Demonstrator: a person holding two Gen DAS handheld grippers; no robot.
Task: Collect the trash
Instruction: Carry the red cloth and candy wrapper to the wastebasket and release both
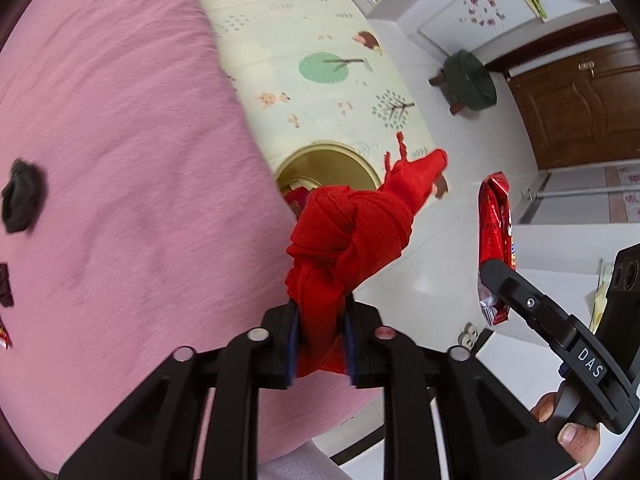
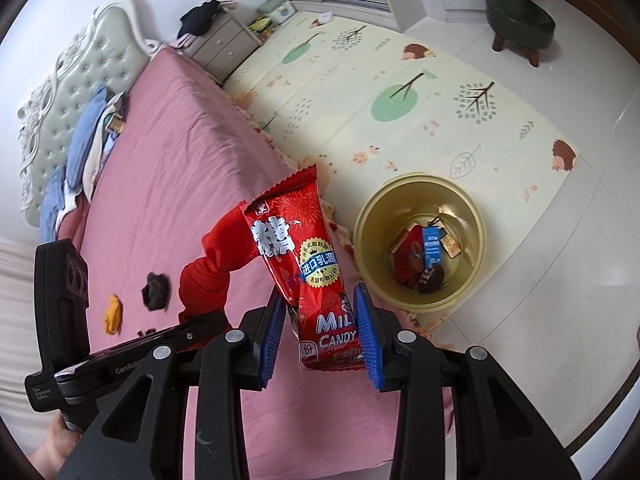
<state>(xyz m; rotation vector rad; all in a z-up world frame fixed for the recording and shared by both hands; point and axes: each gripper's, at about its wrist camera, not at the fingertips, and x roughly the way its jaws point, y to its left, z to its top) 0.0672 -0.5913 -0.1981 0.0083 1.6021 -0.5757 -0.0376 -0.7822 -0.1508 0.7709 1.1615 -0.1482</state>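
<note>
In the right wrist view the yellow bin [image 2: 420, 240] sits right of centre on the play mat [image 2: 400, 92], nearest the right tool [image 2: 320, 330], which grips an upright candy wrapper [image 2: 308, 256]; the left tool [image 1: 320, 340] clamps a knotted red cloth [image 1: 344, 236], the bin just beyond

Left wrist view: I look steeply down along the fingers, close over the pink bed [image 1: 120, 160] edge.
Right wrist view: same tilt, from beside.
Shared: yellow bin [image 2: 420, 240], play mat [image 1: 280, 60], stool [image 2: 520, 20].

Pink bed [image 2: 168, 152], patterned play mat [image 2: 400, 92], green stool [image 2: 520, 20], grey nightstand [image 2: 224, 44].
</note>
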